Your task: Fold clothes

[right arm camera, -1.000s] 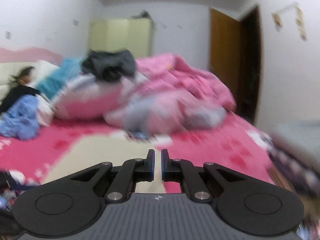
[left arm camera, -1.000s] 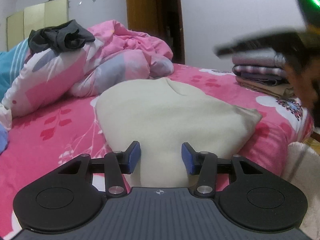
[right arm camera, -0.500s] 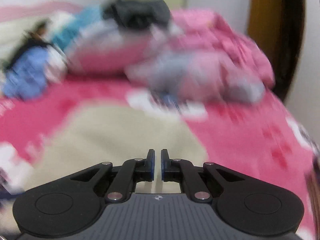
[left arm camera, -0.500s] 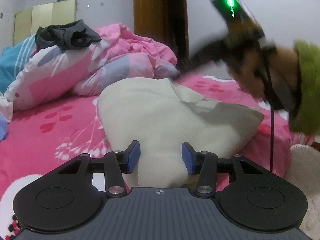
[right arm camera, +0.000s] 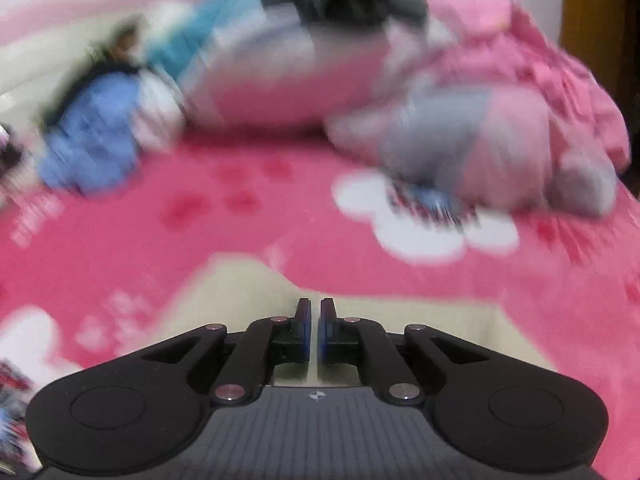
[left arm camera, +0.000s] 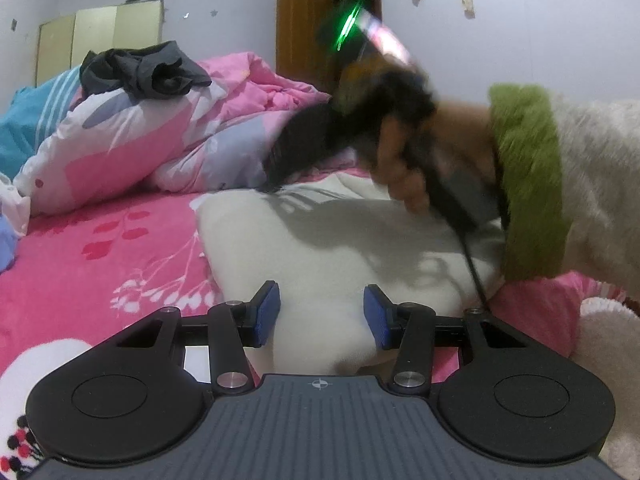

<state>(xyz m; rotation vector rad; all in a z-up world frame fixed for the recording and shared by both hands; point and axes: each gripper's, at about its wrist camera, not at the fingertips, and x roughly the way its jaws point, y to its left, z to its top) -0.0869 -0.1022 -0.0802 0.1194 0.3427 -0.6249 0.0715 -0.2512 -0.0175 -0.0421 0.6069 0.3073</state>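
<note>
A cream garment (left arm camera: 320, 240) lies spread on the pink bedsheet (left arm camera: 100, 248). My left gripper (left arm camera: 322, 312) stands open low at its near edge, with the cloth lying between the blue pads (left arm camera: 267, 312) and neither pad pressing on it. My right gripper (left arm camera: 276, 180), blurred by motion, is held by a hand (left arm camera: 400, 172) in a green-cuffed sleeve (left arm camera: 524, 184), its tip at the garment's far edge. In the right wrist view the right gripper (right arm camera: 315, 316) is shut with nothing seen between its pads, above the cream garment (right arm camera: 240, 280).
A pink and grey quilt (left arm camera: 240, 92) is heaped at the back of the bed with a dark garment (left arm camera: 148, 68) on top. Blue cloth (right arm camera: 92, 140) lies at the far left. A wardrobe (left arm camera: 100, 36) and a brown door (left arm camera: 304, 20) stand behind.
The right hand and its gripper swept in from the right to the garment's far edge, tipping down toward the bed. The left gripper stayed where it was.
</note>
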